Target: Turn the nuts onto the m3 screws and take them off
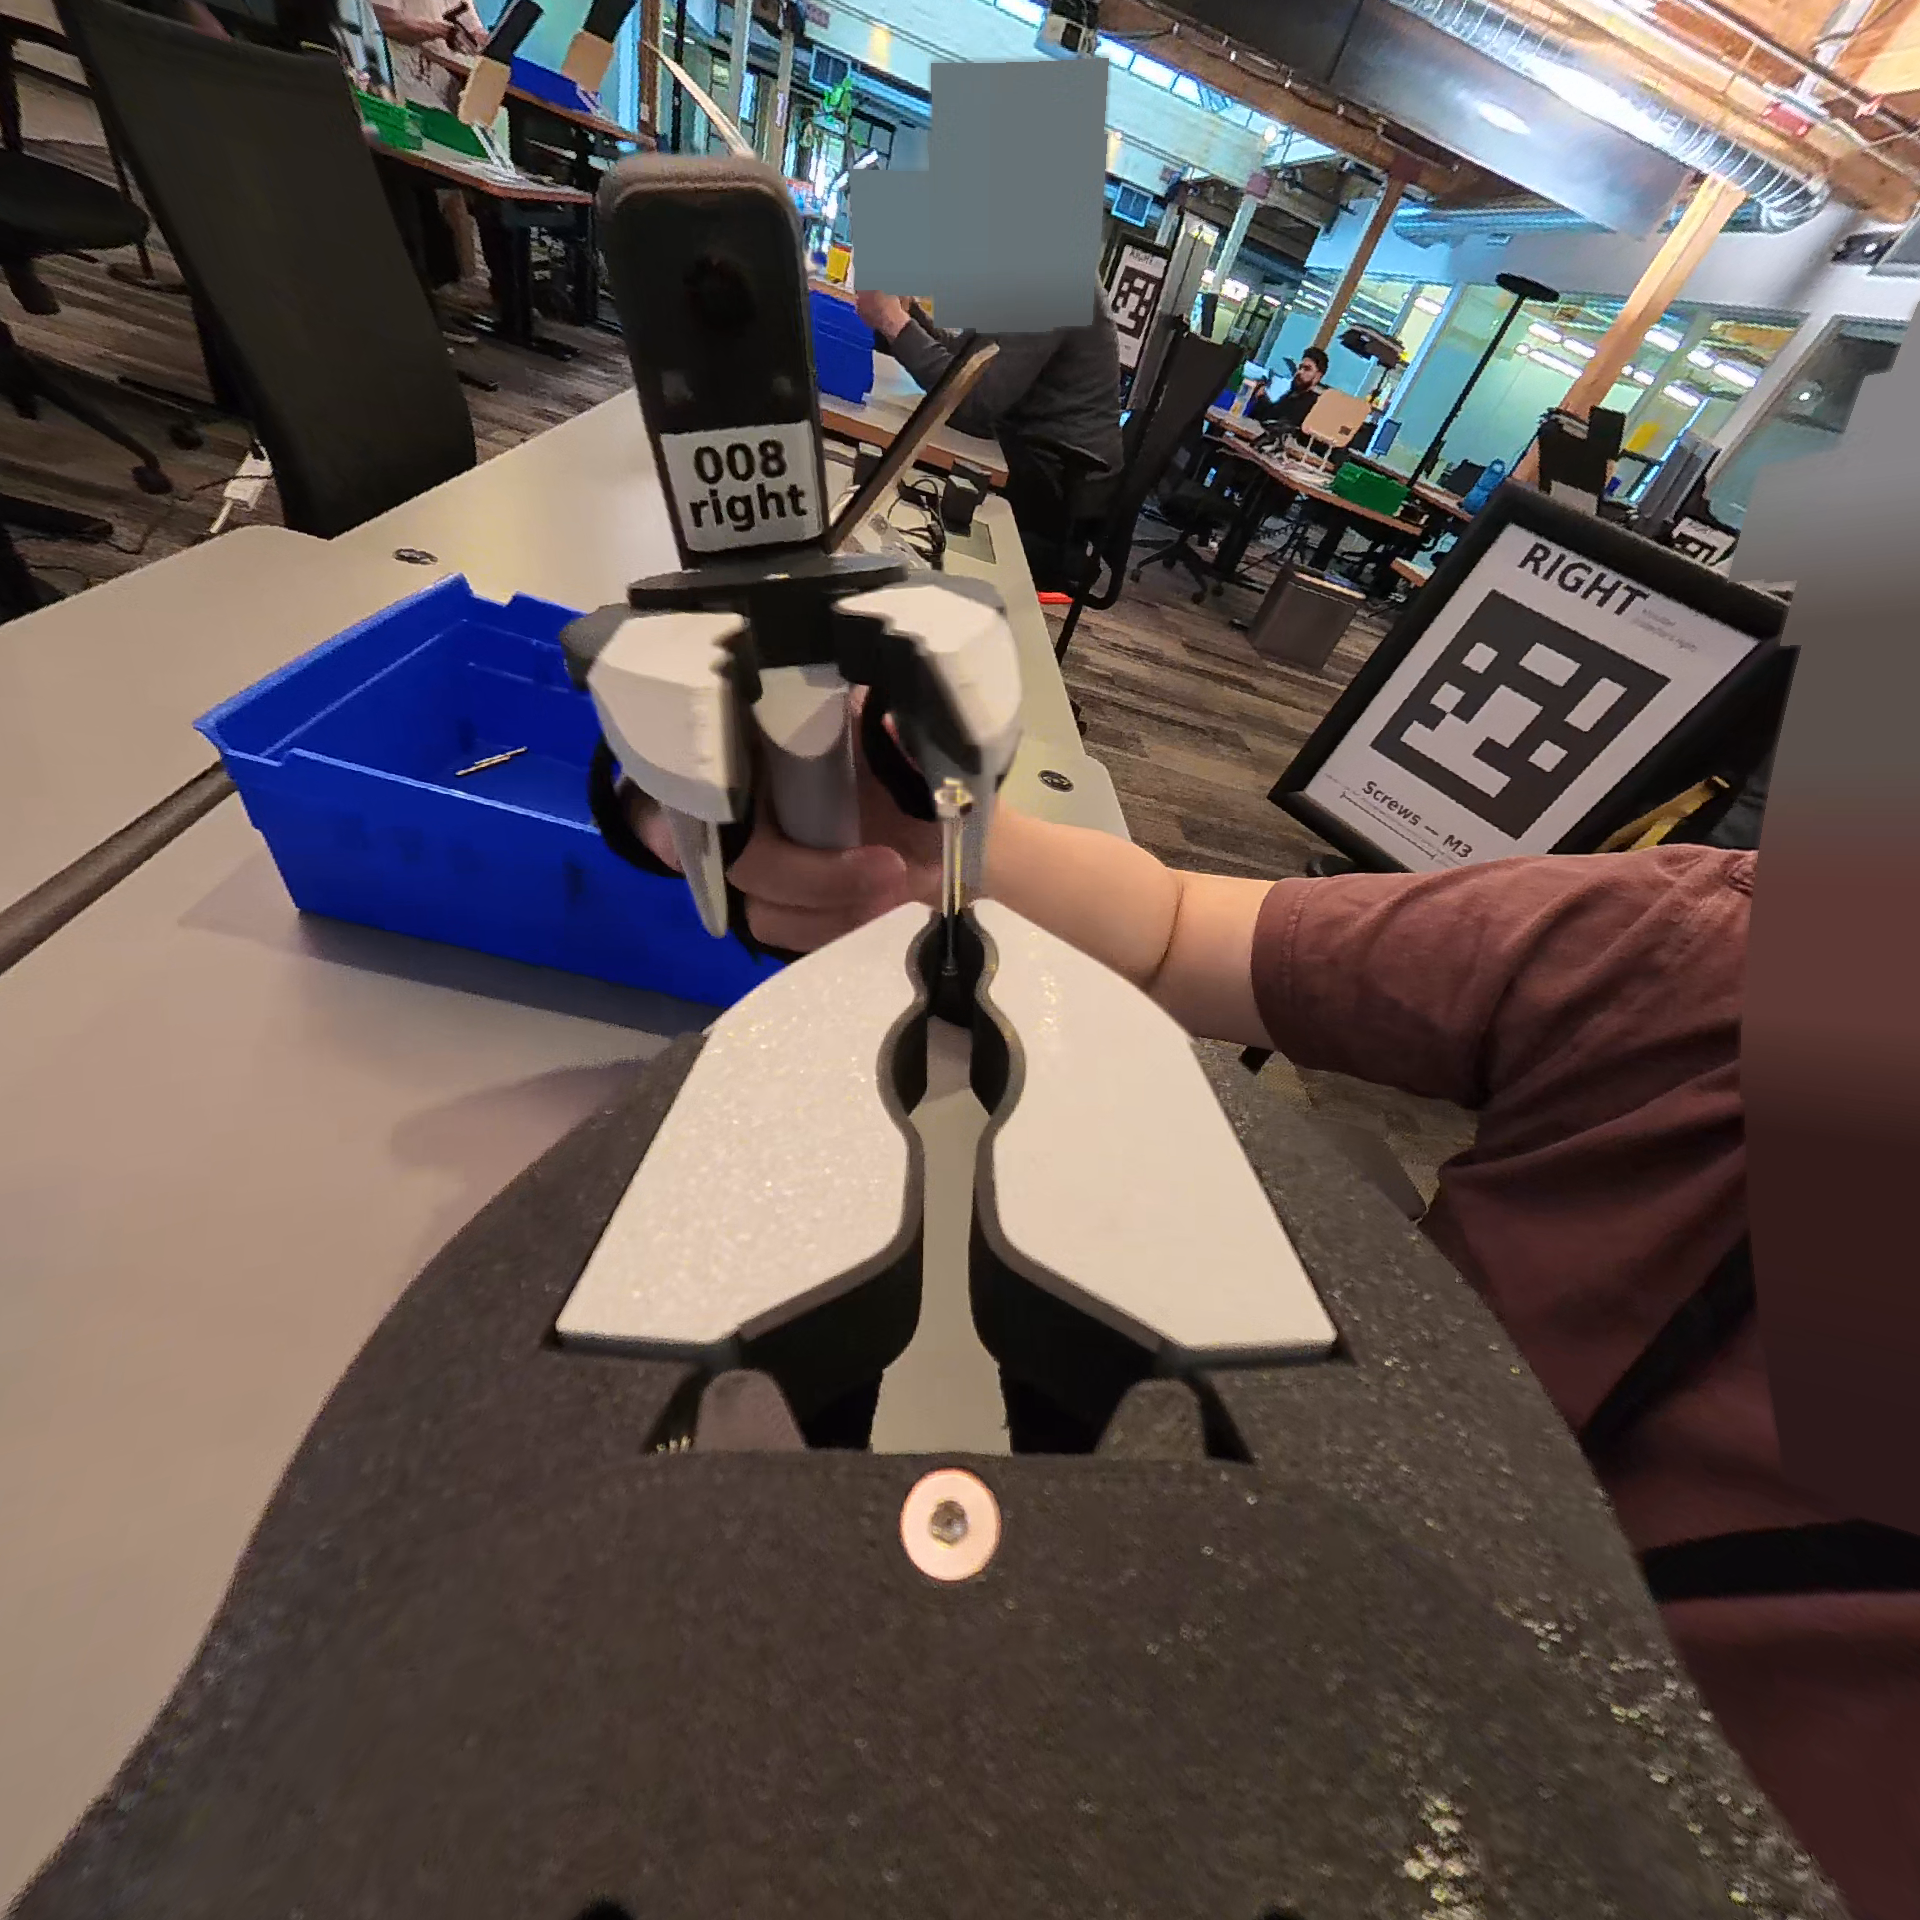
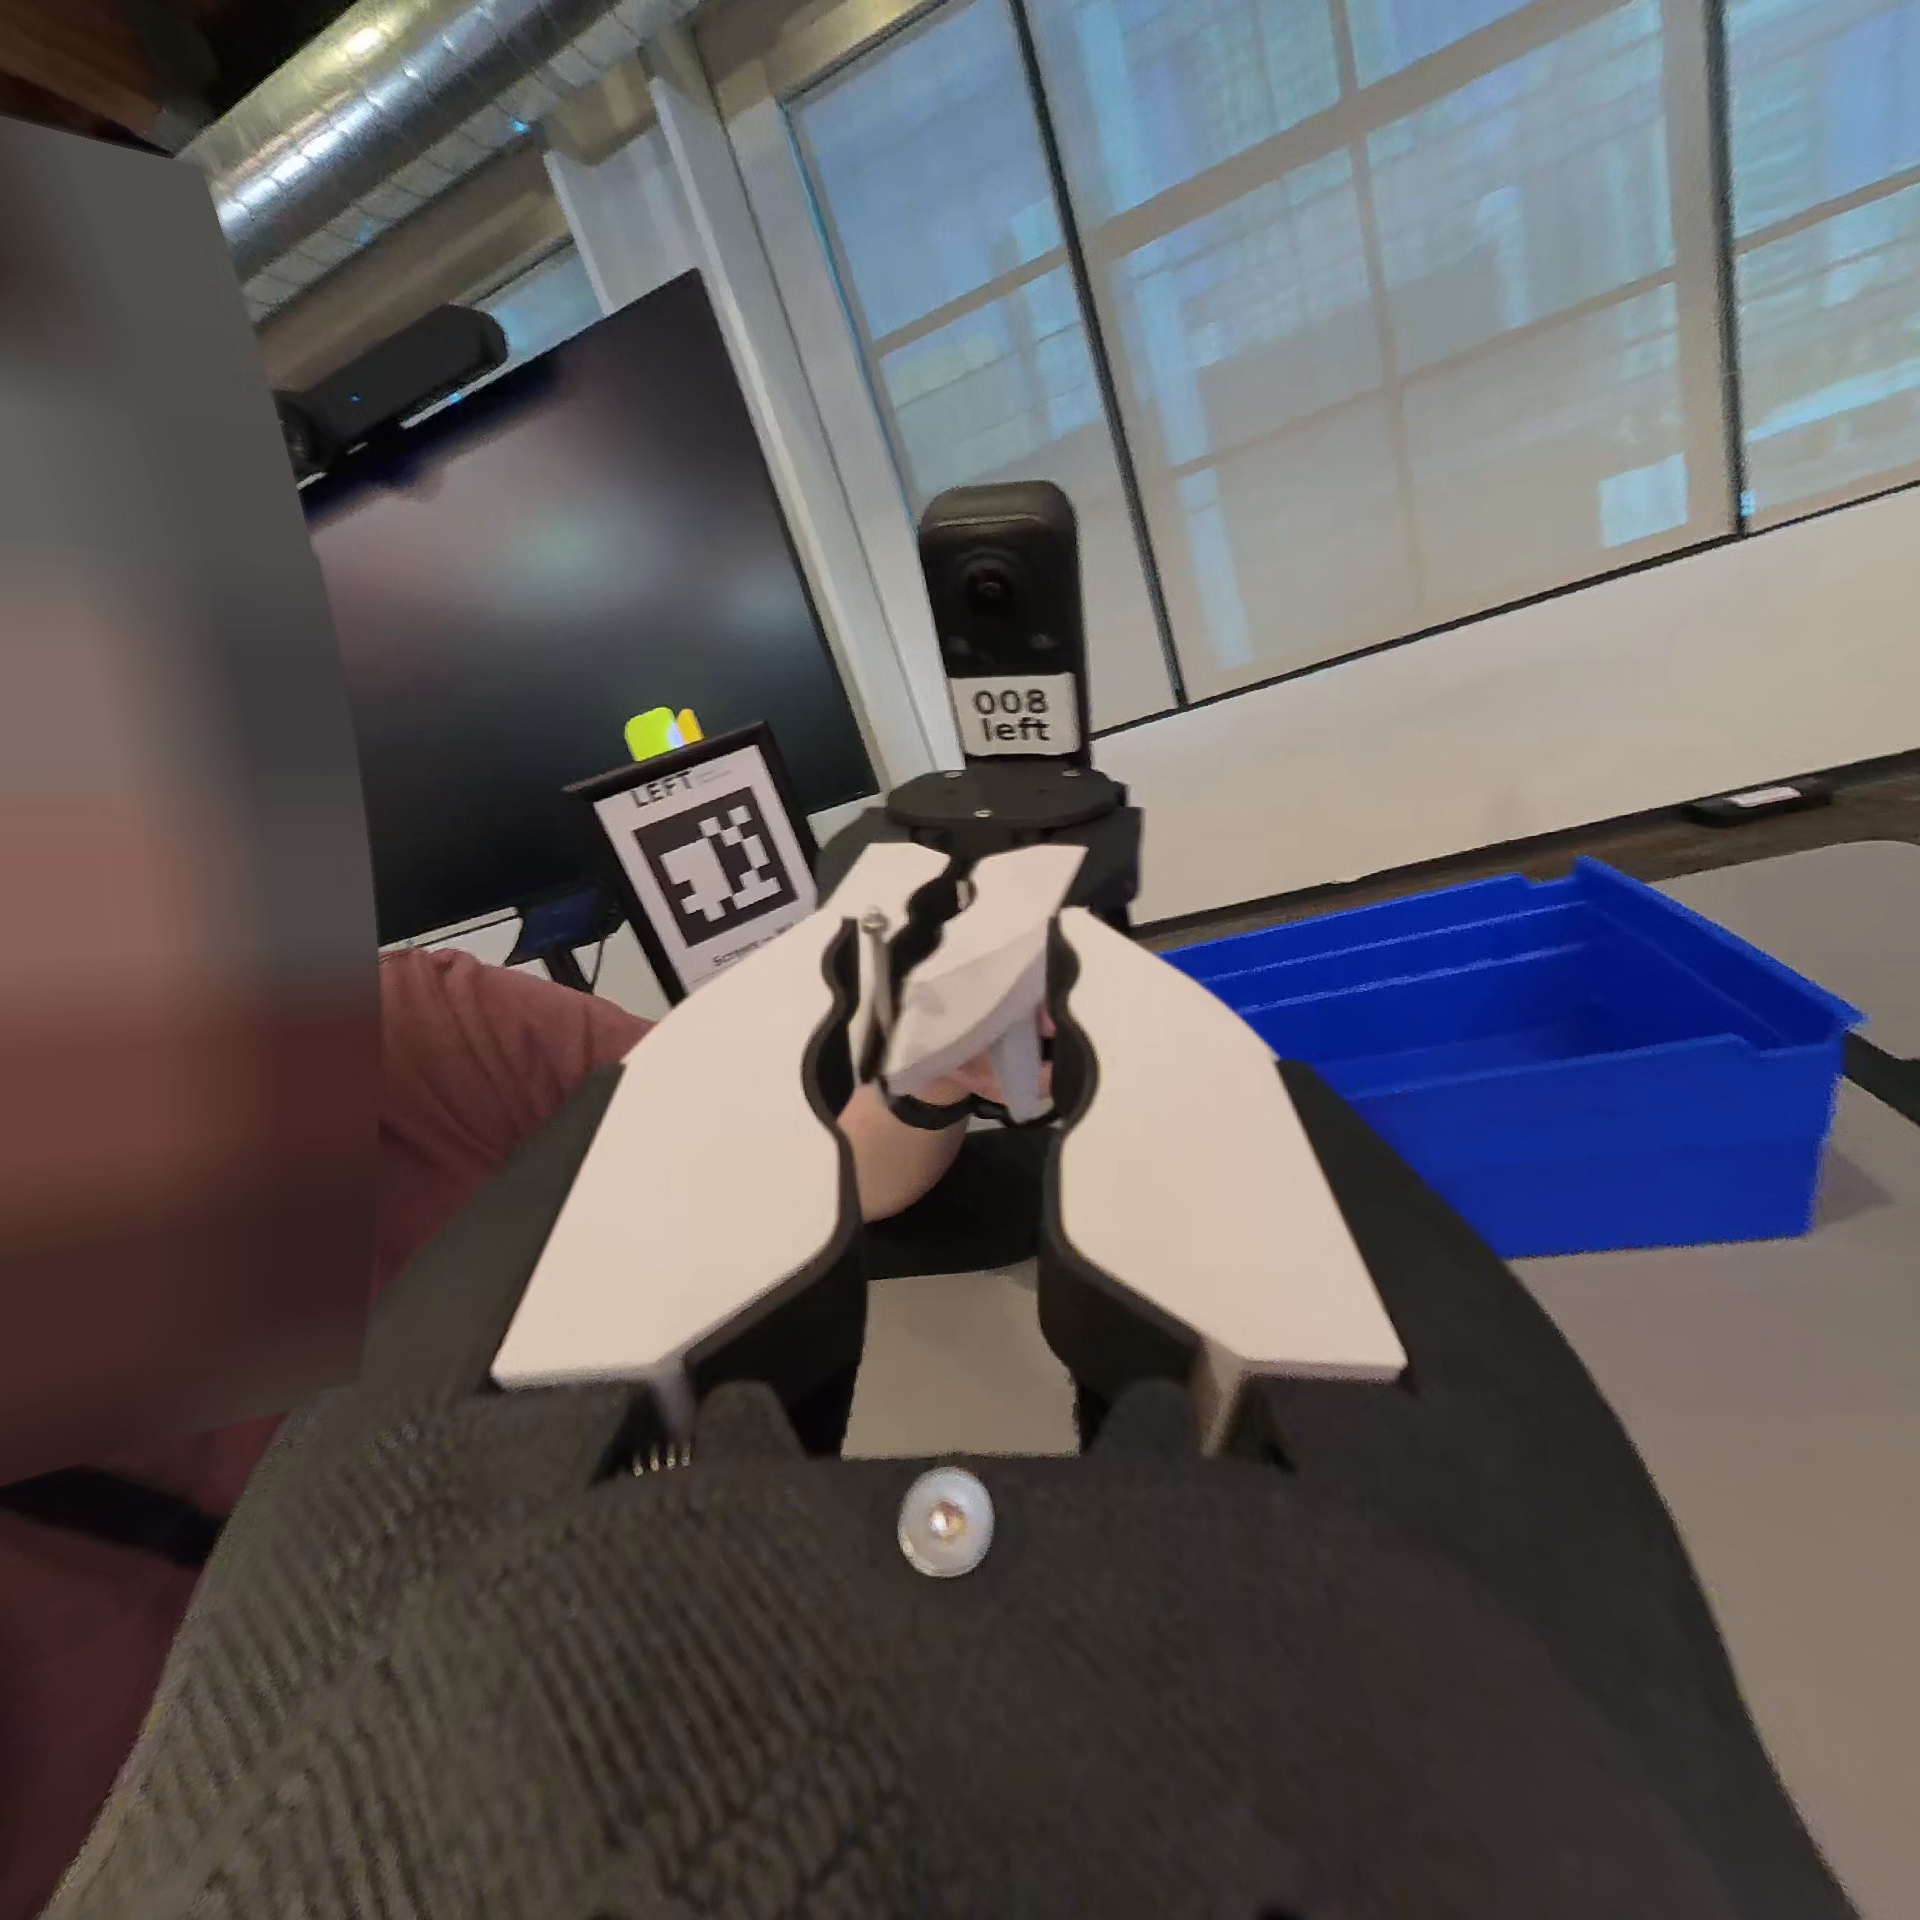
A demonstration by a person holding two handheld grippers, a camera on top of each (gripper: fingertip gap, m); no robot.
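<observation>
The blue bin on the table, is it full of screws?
No. The left wrist view shows the blue bin nearly empty, with just one thin brass-coloured pin lying on its floor.

shiny metal screw (image 1: 950,862), glossy plastic bin (image 1: 416,769)

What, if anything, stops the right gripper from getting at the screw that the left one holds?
Probably yes, it can get at it: nothing shows in the way. The left gripper pinches the screw by its lower end, leaving the top free. The right gripper is open, with that top already close beside it.
</observation>
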